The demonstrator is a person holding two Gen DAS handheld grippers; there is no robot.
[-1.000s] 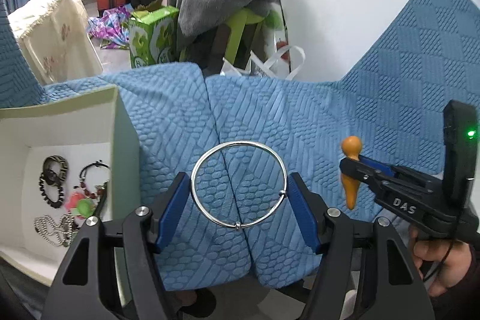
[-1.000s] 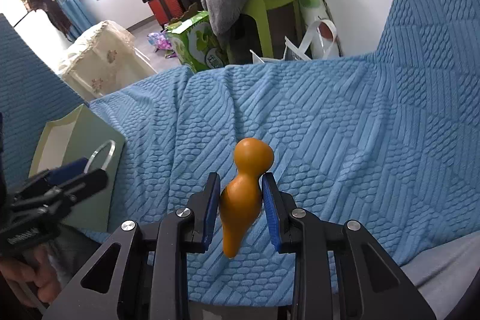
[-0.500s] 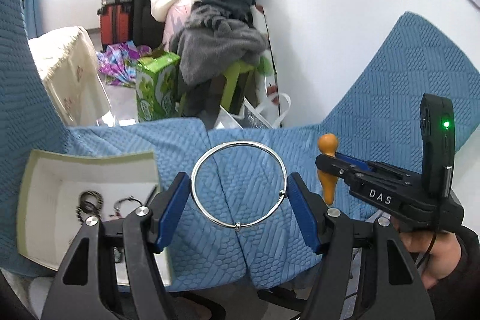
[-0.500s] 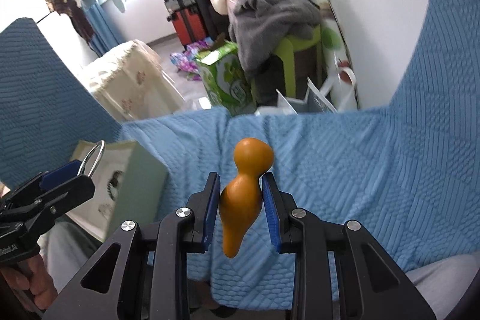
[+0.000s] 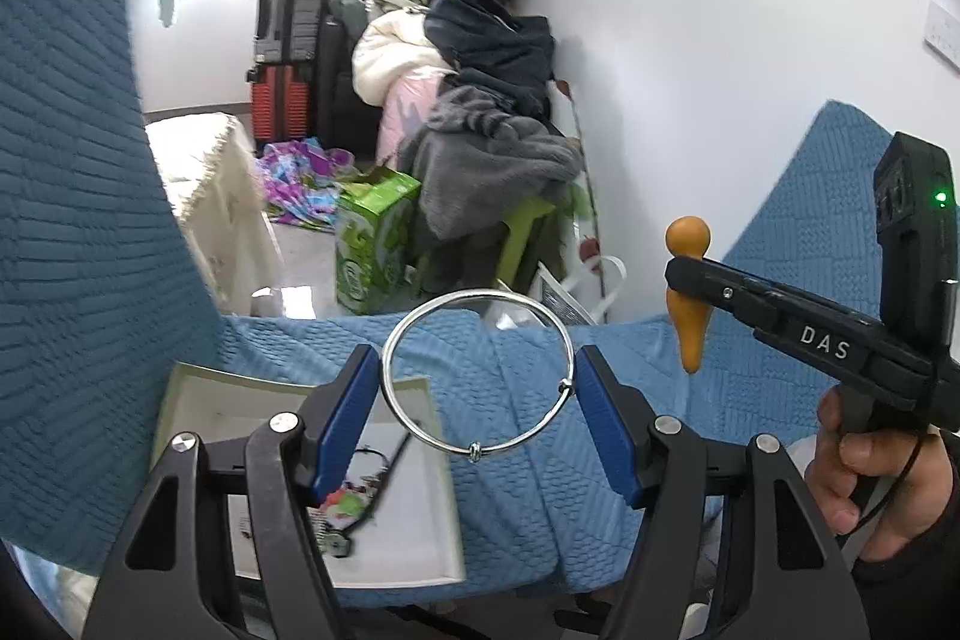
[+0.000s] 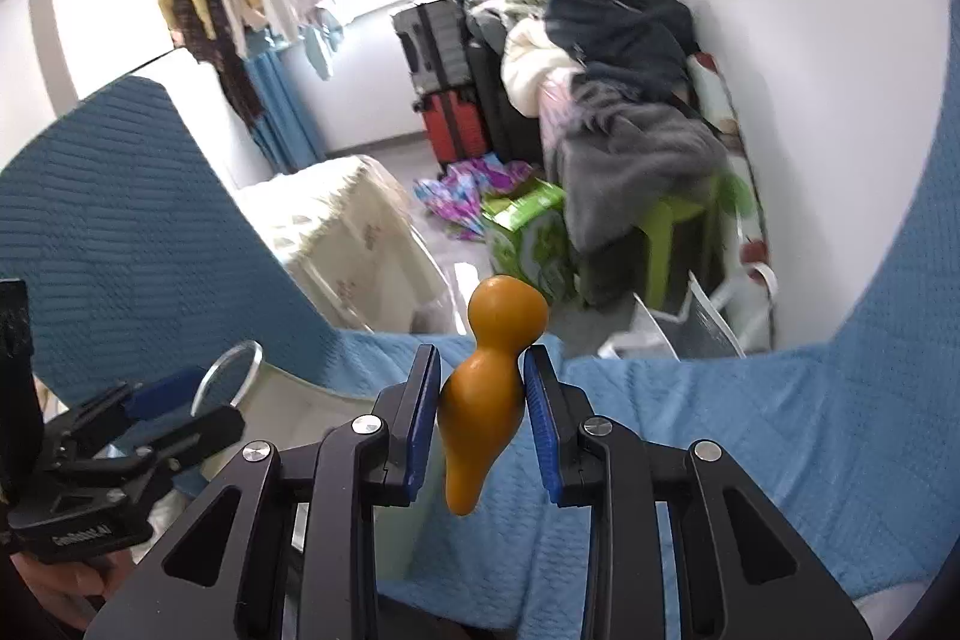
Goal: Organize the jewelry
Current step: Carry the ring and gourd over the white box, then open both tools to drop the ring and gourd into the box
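Down below my left gripper [image 5: 478, 400] sits the open white box [image 5: 420, 568], resting on the blue quilted cover [image 5: 522, 490]. Inside it I can make out a dark beaded string and a bright pink-and-green piece, partly hidden behind my left finger; the rest is too blurred to name. My left fingers [image 5: 348, 418] stand fairly wide, pressed on either side of the silver bangle [image 5: 477, 373], which hangs in the air above the box's near corner, its small sliding bead at the bottom. My right gripper [image 6: 483, 418] has its fingers [image 6: 420, 418] narrow, pinched on the waist of the orange gourd-shaped pendant [image 6: 486, 388], bulb end up, point down, also held clear of the cover. From the left view, a hand [image 5: 864, 478] grips that right tool's handle at the lower right.

The blue cover runs under everything and rises at both sides. Beyond it: a white wall, a heap of clothes [image 5: 486, 100] on a green stool [image 6: 672, 232], a green carton [image 5: 372, 244], stacked suitcases [image 5: 288, 58], a cream-covered stand [image 6: 354, 244], garments hanging by a bright window.
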